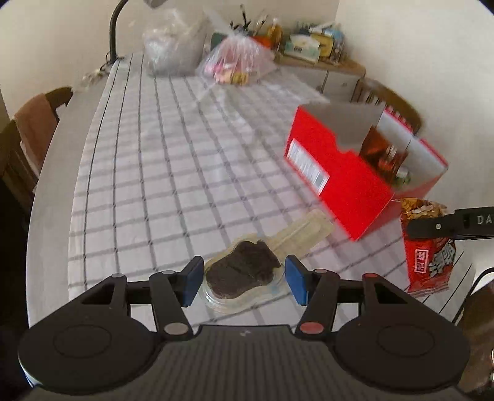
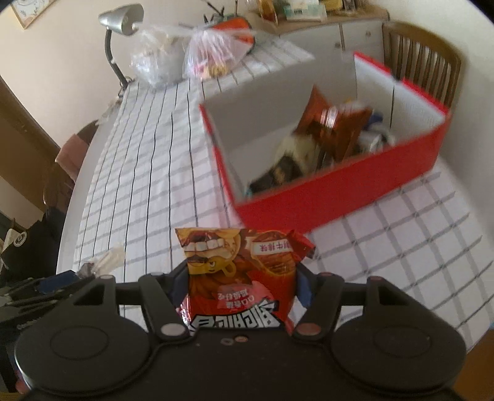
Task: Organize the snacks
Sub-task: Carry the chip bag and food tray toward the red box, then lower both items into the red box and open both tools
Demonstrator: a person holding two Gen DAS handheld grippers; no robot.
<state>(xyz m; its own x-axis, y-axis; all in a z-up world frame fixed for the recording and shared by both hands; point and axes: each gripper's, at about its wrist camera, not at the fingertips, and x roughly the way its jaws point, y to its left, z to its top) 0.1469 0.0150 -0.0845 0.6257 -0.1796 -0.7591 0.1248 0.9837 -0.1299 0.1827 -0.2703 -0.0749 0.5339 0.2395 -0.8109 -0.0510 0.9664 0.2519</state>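
My left gripper (image 1: 244, 279) is shut on a clear-wrapped dark snack (image 1: 244, 271). Its blue pads press the wrapper's two sides, and its pale end sticks out forward above the checked tablecloth (image 1: 160, 172). My right gripper (image 2: 242, 277) is shut on a red snack packet (image 2: 240, 271), held upright and upside down. The same red packet (image 1: 429, 246) shows at the right edge of the left wrist view. Ahead stands an open red box (image 2: 339, 185) with several snack packets (image 2: 333, 132) inside. The red box (image 1: 349, 179) lies to the right of my left gripper.
Two tied plastic bags (image 1: 234, 61) sit at the table's far end beside a desk lamp (image 2: 120, 24). Wooden chairs (image 2: 423, 58) stand behind the box and at the table's left side. A cluttered cabinet (image 1: 321, 52) lines the far wall.
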